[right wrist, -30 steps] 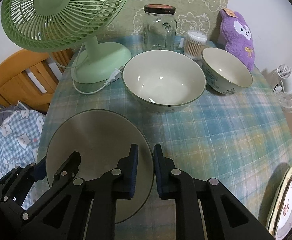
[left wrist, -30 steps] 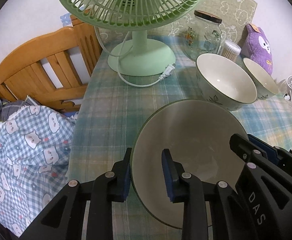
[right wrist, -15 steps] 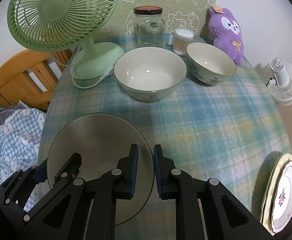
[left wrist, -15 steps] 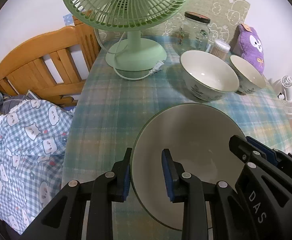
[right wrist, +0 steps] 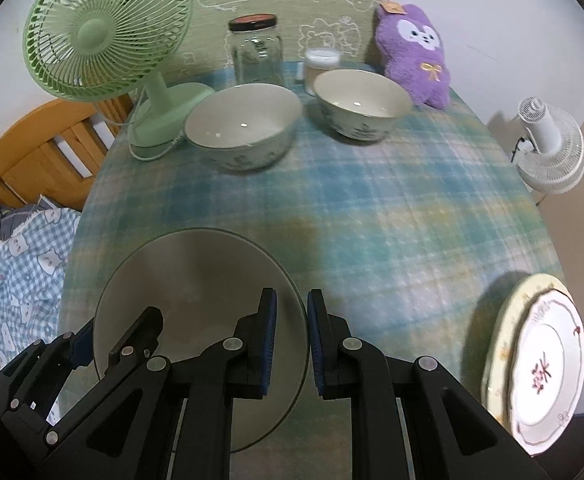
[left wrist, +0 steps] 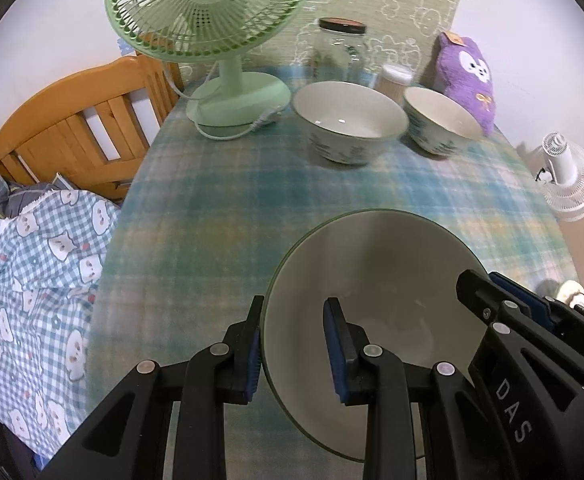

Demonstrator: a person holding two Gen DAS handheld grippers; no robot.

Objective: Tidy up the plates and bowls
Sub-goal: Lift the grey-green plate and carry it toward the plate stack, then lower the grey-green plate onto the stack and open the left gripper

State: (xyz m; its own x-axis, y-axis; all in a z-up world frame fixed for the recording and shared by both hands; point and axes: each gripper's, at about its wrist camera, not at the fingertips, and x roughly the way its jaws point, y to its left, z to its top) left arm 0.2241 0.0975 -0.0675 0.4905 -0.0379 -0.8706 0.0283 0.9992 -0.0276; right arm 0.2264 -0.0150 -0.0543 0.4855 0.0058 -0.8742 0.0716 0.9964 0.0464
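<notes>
Both tools are gripping one big bowl (left wrist: 376, 280) — smooth glazed ceramic, cream inside, thin green rim, nothing in it. The left tool (left wrist: 292, 344) is pinching its left rim, the right tool (right wrist: 292, 340) its right rim, holding it over the near part of the counter (right wrist: 392, 208), which is wearing a soft blue-green plaid cloth. Two smaller patterned bowls (right wrist: 243, 128) (right wrist: 362, 100) are sitting at the far side, both empty. Stacked plates (right wrist: 540, 360) are lying at the near right edge. "DAS" is showing on the right tool.
</notes>
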